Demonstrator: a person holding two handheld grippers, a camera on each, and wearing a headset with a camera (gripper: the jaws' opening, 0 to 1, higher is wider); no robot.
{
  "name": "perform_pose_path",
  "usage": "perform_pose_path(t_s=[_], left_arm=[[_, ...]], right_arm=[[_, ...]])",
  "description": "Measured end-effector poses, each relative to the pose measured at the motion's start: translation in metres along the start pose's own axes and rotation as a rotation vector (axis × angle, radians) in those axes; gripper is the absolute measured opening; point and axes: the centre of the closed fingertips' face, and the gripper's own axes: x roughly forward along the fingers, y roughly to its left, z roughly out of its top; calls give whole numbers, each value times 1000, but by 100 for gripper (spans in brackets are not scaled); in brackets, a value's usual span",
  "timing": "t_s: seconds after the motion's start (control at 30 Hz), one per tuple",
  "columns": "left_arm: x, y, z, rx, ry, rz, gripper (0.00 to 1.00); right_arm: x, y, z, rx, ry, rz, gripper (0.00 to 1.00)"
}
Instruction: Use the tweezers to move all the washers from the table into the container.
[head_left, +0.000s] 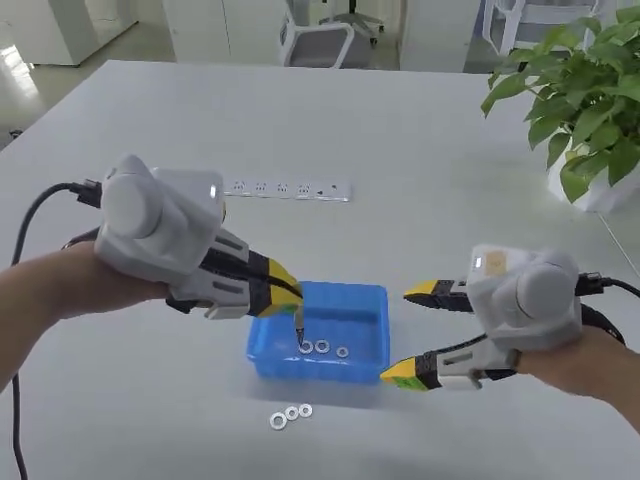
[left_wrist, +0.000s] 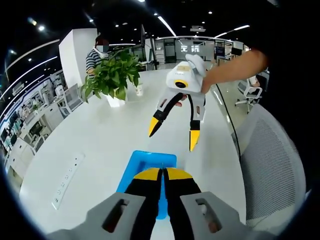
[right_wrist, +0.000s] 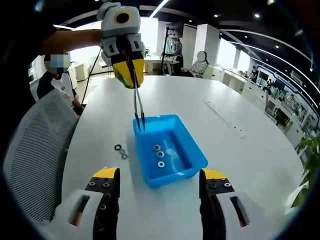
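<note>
My left gripper (head_left: 288, 290) is shut on a pair of metal tweezers (head_left: 299, 325). Their tips hang over the left part of the blue container (head_left: 360, 300), close above three washers (head_left: 322, 347) on its floor. I cannot tell if the tips hold a washer. Three more washers (head_left: 291, 413) lie on the white table just in front of the container. In the right gripper view the tweezers (right_wrist: 138, 105) point down at the container's (right_wrist: 187, 150) rim, with washers inside (right_wrist: 160, 155) and on the table (right_wrist: 122, 152). My right gripper (head_left: 402, 335) stands open and empty, right of the container.
A white power strip (head_left: 290, 189) lies beyond the container. A potted plant (head_left: 585, 100) stands at the table's far right. Office chairs (head_left: 315, 40) stand past the far edge. A mesh chair (right_wrist: 35, 150) is beside the table, and people sit in the background.
</note>
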Motion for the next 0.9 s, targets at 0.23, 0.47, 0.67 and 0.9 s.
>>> perform_pose_path(t_s=[0.23,0.47,0.67,0.9], left_arm=[[-2,-13,0,6,-4,-16,6],[-1,-23,-3,6,-7,-31,6],[1,-28,-4,6,-16,-37,6],[6,-33,-7,8,-19,-49,6]], right_arm=[[-8,9,-10,25,3,-10,74],[-13,19,-16,36,10,-10,75],[-13,23,-21,41,17,-9,76],[-12,28,-23,46,17,-3,76]])
